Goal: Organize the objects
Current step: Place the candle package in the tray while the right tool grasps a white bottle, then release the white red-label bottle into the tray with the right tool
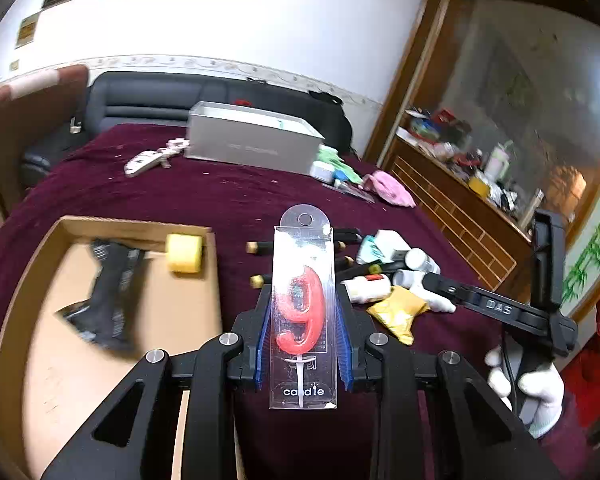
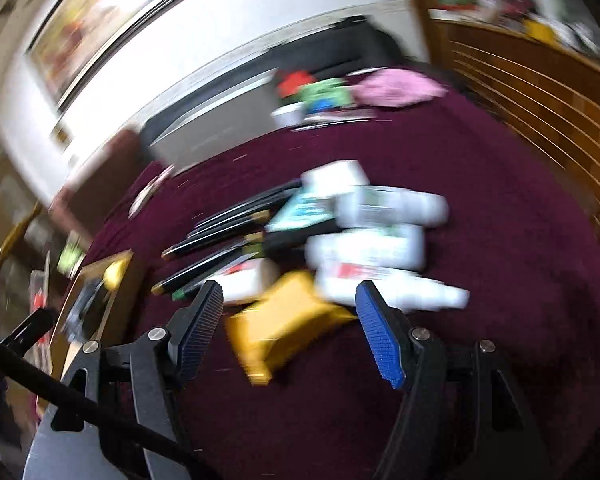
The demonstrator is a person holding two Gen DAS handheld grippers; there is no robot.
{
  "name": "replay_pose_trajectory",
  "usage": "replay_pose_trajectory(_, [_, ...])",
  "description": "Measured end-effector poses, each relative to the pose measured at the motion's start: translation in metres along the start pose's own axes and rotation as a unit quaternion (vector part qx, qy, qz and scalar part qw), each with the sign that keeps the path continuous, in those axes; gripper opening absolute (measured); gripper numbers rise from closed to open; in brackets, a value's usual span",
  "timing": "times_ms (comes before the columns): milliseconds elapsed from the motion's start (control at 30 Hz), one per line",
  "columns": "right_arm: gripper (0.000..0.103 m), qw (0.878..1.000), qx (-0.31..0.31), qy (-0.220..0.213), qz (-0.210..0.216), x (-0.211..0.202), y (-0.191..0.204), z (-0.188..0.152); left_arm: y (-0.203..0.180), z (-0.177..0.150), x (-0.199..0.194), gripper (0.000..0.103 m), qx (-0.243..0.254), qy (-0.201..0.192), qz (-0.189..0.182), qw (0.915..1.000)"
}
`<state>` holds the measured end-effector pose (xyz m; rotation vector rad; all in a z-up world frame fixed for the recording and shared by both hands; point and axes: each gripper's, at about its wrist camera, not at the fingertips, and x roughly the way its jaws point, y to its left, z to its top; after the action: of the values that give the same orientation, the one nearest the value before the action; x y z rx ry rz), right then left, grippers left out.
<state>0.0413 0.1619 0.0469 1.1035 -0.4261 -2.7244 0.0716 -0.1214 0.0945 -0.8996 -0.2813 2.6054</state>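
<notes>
Left gripper (image 1: 304,332) clamps a candle pack (image 1: 303,308) — red 9 in clear plastic — above the cloth (image 1: 180,192). Only its view shows the box (image 1: 32,264) sharply. Right gripper (image 2: 290,320) gapes, empty — yellow packet (image 2: 284,320) beneath.

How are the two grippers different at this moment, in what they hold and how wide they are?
The left gripper is closed on a clear candle pack with a red 9; the right gripper holds nothing. The left one is narrow, its pads pressing on the pack's edges; the right one stands wide open above a yellow packet, which lies on the cloth. Both have black frames with blue pads.
</notes>
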Motion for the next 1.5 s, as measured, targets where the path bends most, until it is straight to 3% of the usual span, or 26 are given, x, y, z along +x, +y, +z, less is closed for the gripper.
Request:
replay_pose_trajectory(167, [0.071,0.994,-0.089,0.038,-0.059,0.045,0.044,0.006,0.034,-0.011,-0.016,0.023,-0.031,-0.006,0.015,0.9994])
replay_pose_trajectory(267, [0.071,0.987,-0.105,0.064,-0.099,0.073,0.051,0.009,0.053,-0.015,-0.022,0.023,-0.043,-0.007,0.024,0.9988])
replay_pose_trajectory(433, [0.070,0.983,-0.109,0.091,-0.120,0.094,0.052,0.002,0.079,-0.022,-0.028,0.023,-0.062,-0.007,0.035,0.9974])
replay_pose_trajectory(467, [0.060,0.982,-0.104,0.094,-0.125,0.095,0.051,0.002,0.082,-0.023,-0.028,0.023,-0.066,-0.006,0.036,0.9971])
replay_pose_trajectory(500, [0.056,0.983,-0.094,0.099,-0.124,0.097,0.048,0.002,0.084,-0.024,-0.027,0.023,-0.069,-0.005,0.036,0.9970])
replay_pose_trajectory(667, [0.055,0.987,-0.066,0.089,-0.113,0.083,0.045,0.003,0.093,-0.030,-0.031,0.023,-0.074,-0.003,0.034,0.9966])
replay_pose_trajectory(800, [0.055,0.993,-0.048,0.074,-0.082,0.058,0.055,0.010,0.106,-0.028,-0.036,0.023,-0.074,-0.001,0.047,0.9962])
replay_pose_trajectory(967, [0.056,0.995,-0.080,0.063,-0.009,0.034,0.114,0.021,0.136,-0.020,-0.036,0.023,-0.082,0.023,0.085,0.9927])
replay_pose_trajectory(1167, [0.056,0.983,-0.097,0.131,0.089,0.072,0.191,0.009,0.163,-0.003,-0.019,0.023,-0.062,0.059,0.118,0.9893])
replay_pose_trajectory(1300, [0.056,0.977,-0.132,0.148,0.078,0.104,0.230,-0.008,0.179,0.013,0.012,0.023,-0.046,0.095,0.126,0.9865])
replay_pose_trajectory(1500, [0.056,0.974,-0.165,0.150,0.029,0.142,0.251,-0.016,0.204,0.017,0.047,0.023,-0.069,0.136,0.129,0.9799])
